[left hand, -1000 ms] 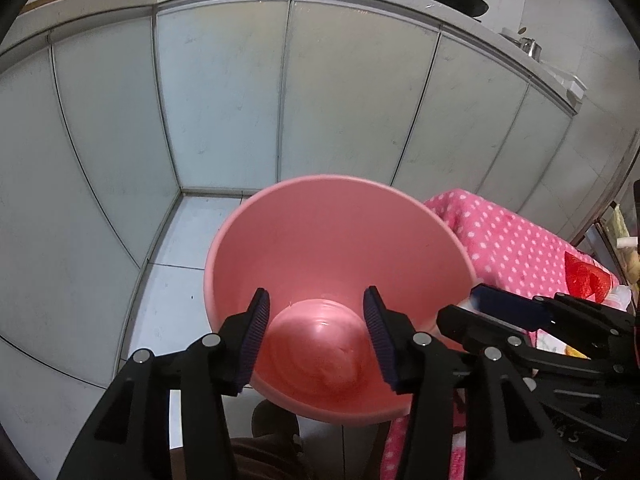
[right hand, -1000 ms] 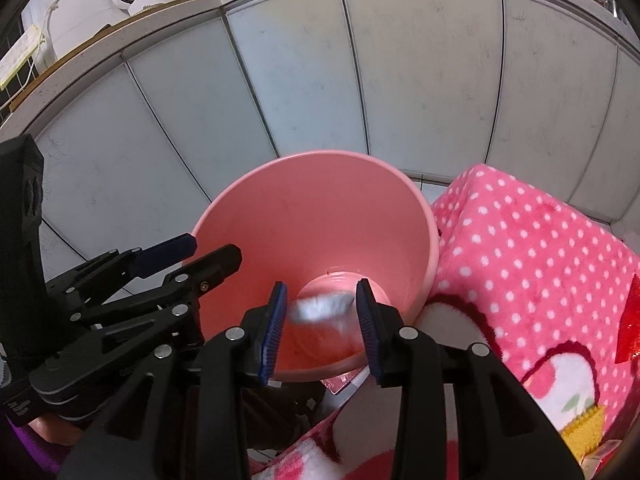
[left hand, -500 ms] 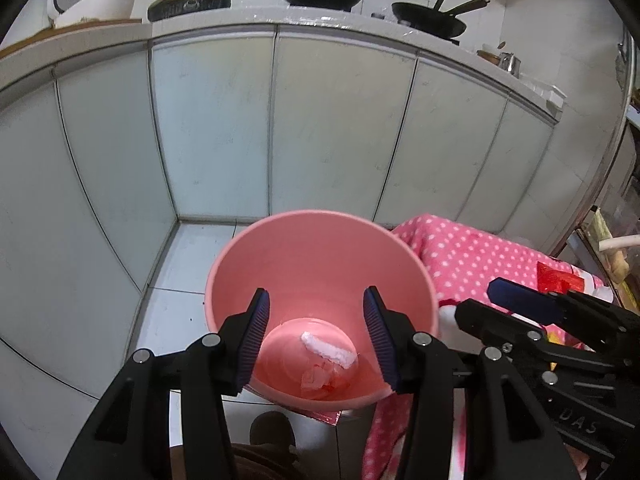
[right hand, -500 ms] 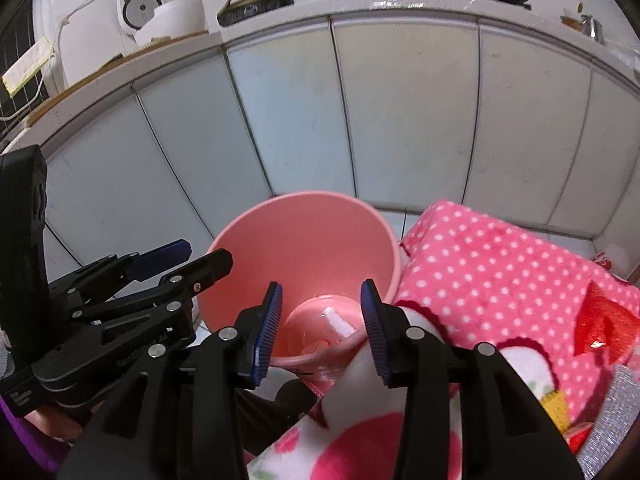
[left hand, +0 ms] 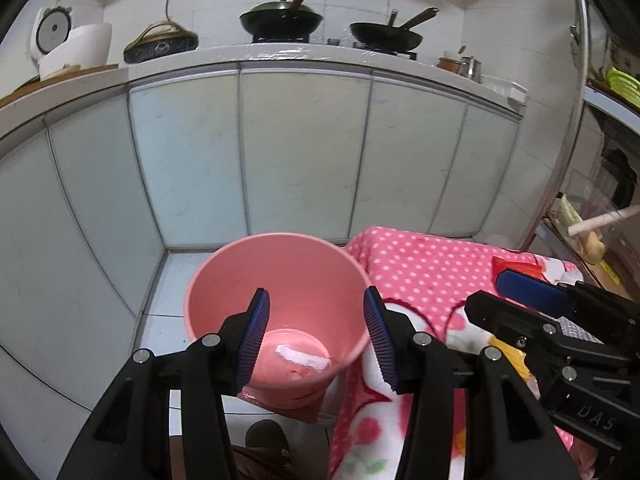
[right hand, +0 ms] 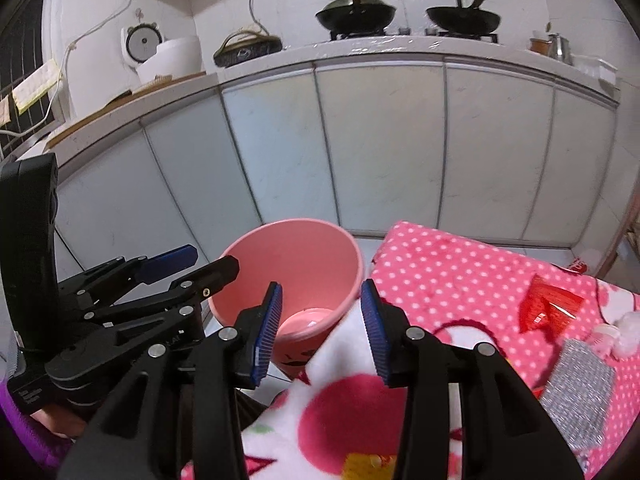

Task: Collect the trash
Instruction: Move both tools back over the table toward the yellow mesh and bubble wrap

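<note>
A pink bin [left hand: 280, 280] stands on the floor beside a pink polka-dot cloth [left hand: 424, 264]. White crumpled paper [left hand: 302, 356] lies at the bin's bottom. My left gripper [left hand: 316, 340] is open and empty above the bin. My right gripper [right hand: 320, 330] is open and empty over the cloth's near edge, right of the bin [right hand: 296, 264]. On the cloth lie a red wrapper [right hand: 550, 308], a silver packet [right hand: 576, 392] and a white wad [right hand: 628, 326]. The right gripper also shows in the left wrist view [left hand: 532, 308], and the left one in the right wrist view [right hand: 188, 268].
Pale cabinet doors [left hand: 304, 152] run behind the bin under a counter [right hand: 360, 52] with two woks and a rice cooker [right hand: 160, 56]. A tiled floor [left hand: 168, 272] surrounds the bin. A shelf unit [left hand: 600, 200] stands at the far right.
Both grippers have pulled up and back from the bin, which now looks smaller. The white paper that was between the right fingers now lies in the bin.
</note>
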The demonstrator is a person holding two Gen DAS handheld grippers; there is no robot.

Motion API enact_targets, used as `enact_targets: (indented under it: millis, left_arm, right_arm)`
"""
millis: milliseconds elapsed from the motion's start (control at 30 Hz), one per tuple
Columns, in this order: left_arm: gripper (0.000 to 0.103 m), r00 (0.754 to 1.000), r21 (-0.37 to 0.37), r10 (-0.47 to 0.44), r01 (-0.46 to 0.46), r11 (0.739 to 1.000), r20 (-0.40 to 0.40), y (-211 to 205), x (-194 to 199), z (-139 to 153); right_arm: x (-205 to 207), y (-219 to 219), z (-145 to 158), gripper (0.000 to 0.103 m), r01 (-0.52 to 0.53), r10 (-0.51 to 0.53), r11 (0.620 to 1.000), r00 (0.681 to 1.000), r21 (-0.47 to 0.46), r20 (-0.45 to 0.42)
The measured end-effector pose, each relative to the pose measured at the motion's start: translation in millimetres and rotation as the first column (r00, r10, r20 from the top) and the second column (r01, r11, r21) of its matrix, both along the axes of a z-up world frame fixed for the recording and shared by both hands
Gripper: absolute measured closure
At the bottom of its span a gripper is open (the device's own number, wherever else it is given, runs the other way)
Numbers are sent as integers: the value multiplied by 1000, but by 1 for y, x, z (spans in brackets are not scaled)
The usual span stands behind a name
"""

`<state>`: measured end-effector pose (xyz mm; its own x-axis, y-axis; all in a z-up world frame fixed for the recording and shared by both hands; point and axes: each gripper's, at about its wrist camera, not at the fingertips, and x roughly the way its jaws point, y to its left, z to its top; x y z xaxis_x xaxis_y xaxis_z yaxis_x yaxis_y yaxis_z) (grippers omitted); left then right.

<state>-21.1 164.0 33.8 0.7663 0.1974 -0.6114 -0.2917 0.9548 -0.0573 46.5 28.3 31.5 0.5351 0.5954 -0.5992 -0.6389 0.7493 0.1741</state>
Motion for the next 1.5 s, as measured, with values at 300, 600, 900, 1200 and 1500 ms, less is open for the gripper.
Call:
enact_targets:
  millis: [300,600,900,1200,1500]
  left_arm:
    - [55,997,28,-77,76,997,8,-41,-6,12]
    - [55,979,-22,-204,204,979,-22,-74,-7,2]
    - [55,928,-64,-364,360,931,-75,-112,-8,-24]
    - [55,820,-41,-519,526,850,-240,-155,-3,-76]
    - [39,810,-1,-484,512,859,-331,-160,13,-114]
  right_arm:
    - [-19,-46,10,61,87,-87,996,995,5,38]
    - [-38,-114,7,61,227,-228,974,973,9,45]
    - [-50,-194,-8,61,402,-402,916,916,10,12]
    - [-64,-233,-39,61,464,-462,886,884,7,-73]
    - [-69,-201,-59,61,363,-364,931,925,-26,-113]
